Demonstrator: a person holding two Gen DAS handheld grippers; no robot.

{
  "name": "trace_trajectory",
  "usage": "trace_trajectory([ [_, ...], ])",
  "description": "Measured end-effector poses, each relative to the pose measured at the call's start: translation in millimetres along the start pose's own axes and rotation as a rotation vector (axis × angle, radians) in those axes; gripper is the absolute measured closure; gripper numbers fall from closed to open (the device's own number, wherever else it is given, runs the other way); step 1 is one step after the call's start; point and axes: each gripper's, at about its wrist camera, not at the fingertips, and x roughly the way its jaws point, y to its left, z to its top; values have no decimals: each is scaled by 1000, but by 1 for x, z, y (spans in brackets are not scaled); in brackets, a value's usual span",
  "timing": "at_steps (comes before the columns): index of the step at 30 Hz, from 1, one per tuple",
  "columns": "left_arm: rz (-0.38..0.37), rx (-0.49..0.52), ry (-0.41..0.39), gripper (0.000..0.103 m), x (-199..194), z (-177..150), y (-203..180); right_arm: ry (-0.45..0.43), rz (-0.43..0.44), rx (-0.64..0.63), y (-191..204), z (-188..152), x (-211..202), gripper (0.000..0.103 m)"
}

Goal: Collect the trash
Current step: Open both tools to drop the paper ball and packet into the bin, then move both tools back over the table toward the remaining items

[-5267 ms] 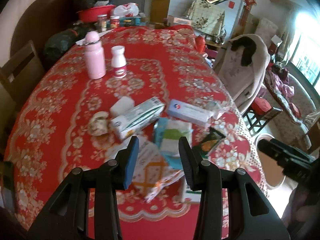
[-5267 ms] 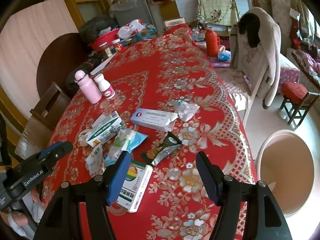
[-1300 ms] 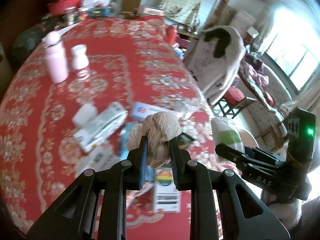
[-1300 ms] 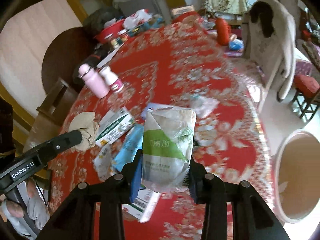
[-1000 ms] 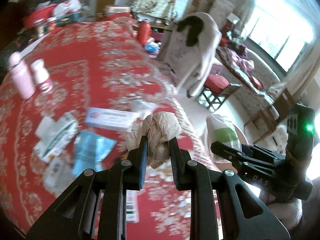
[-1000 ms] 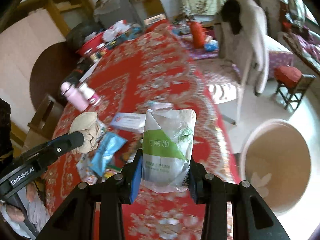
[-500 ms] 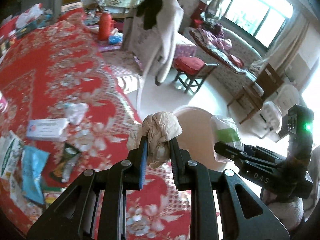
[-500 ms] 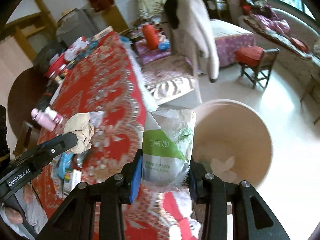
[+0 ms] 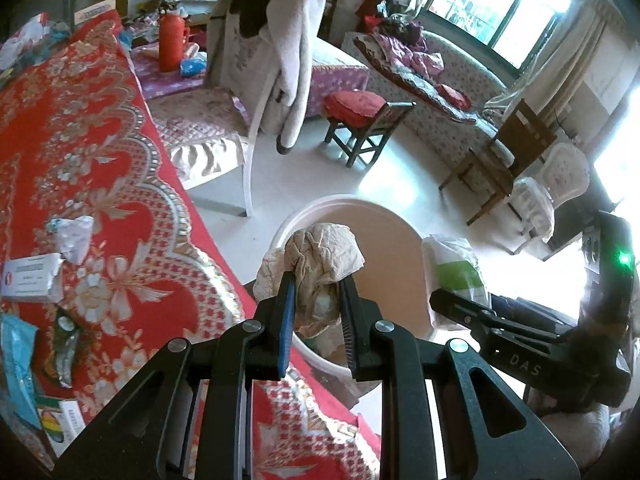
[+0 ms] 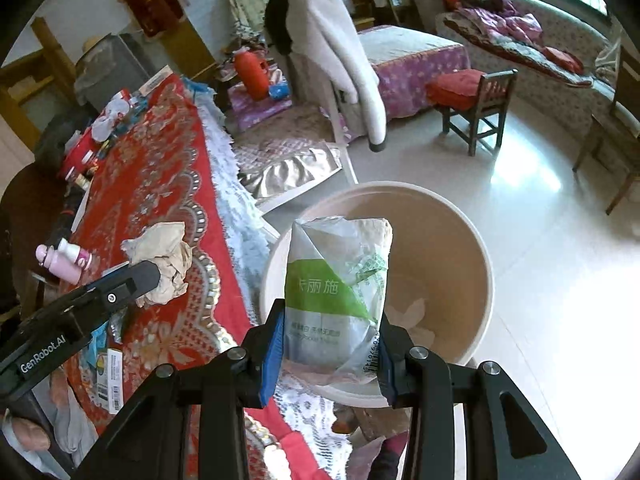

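The left tongs point(image 9: 316, 312) are clenched on a crumpled tissue point(image 9: 316, 256) held at the worktop point(image 9: 100, 184) edge, and the right tongs point(image 10: 330, 344) grip a green-and-white packet point(image 10: 338, 280) upright. Both pieces hang over the beige bin point(image 10: 476, 256) on the floor just beside the red-clothed worktop. Farther off, a white box point(image 9: 32, 278), a paper wad point(image 9: 74, 232) and other wrappers lie on the cloth, with a coat-draped chair point(image 9: 272, 52) beyond.

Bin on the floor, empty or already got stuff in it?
Not empty. In the right wrist view the bin has a few pale crumpled scraps at the bottom, but most of its inside is bare. The green-and-white packet is not in it yet.
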Motion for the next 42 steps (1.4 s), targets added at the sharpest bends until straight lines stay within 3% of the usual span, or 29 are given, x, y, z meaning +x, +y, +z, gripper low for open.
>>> trace_trajectory([
  [17,-21,-15,61,84,47,2,-19,51,-18,38,-32,3,21,65],
  [21,-34,-38,62,83,50,2,-20,55,-33,48,-37,3,23,57],
  [28,-82,-64,57,64,50,4,-20,64,-45,64,-44,6,24,53],
  [34,-71,-68,48,62,43,3,-17,70,-39,50,-38,7,25,53],
  [42,5,-59,1,62,22,-2,-4,63,-18,8,-13,11,27,52],
])
